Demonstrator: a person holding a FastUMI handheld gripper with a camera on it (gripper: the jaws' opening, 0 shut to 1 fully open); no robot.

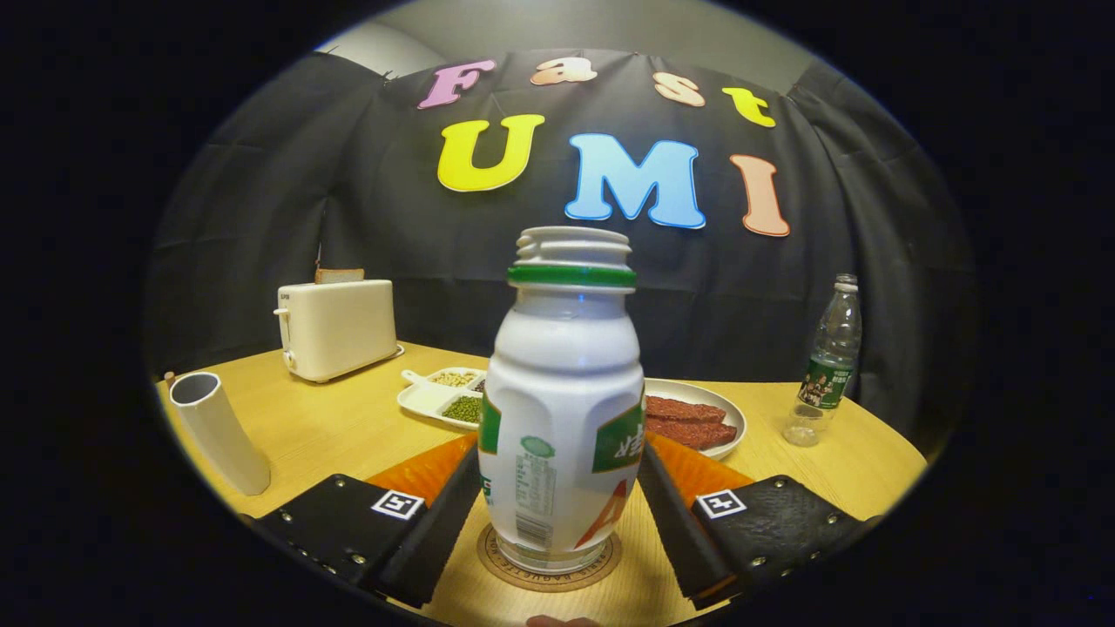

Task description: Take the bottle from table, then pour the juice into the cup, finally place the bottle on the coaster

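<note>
Bottle (562,409) upright at lower centre of frame, base on coaster (549,570) on desk (348,427), long axis vertical. Claw (557,514) fingers flank its sides; clamped or merely touching: cannot tell.

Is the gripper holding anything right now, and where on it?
Yes: the gripper holds the white bottle, its fingers against either side of the lower body. The bottle stands upright on the round coaster.
</note>
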